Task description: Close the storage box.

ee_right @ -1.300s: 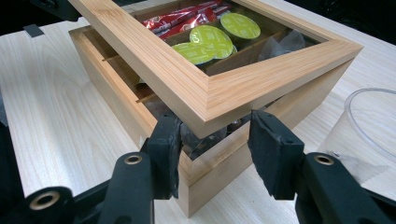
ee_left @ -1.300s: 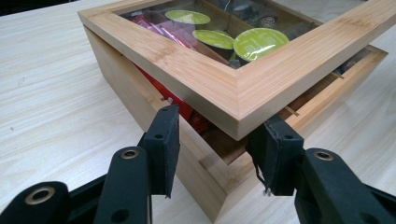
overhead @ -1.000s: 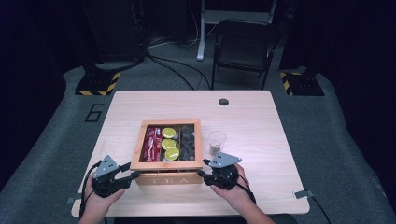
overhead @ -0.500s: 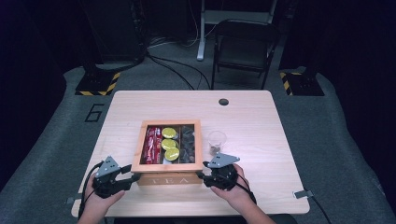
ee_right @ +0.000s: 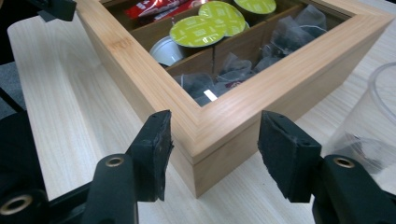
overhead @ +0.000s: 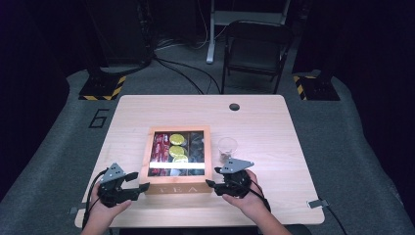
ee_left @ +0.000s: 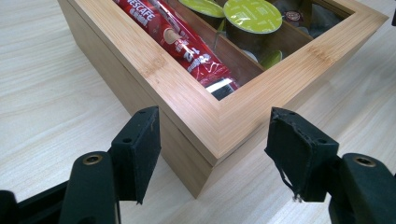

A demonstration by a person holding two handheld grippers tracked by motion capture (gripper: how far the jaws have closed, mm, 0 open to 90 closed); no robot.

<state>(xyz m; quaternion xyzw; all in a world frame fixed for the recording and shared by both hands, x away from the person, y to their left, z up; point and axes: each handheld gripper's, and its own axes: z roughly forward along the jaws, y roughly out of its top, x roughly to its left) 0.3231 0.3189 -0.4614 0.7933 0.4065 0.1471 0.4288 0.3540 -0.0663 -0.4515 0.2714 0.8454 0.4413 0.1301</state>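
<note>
Tea box (overhead: 179, 156) between both spread tongs, left (ee_left: 215, 156) and right (ee_right: 212, 154), each straddling a near corner.

Wood table (overhead: 274, 122): tea box (overhead: 177, 183) mid, plastic cup (overhead: 227, 147) beside.

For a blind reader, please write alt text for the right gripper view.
The right gripper's open black fingers straddle the near corner of a wooden box holding green-lidded pods, dark tea bags and red sachets. A clear plastic cup stands at right.
</note>
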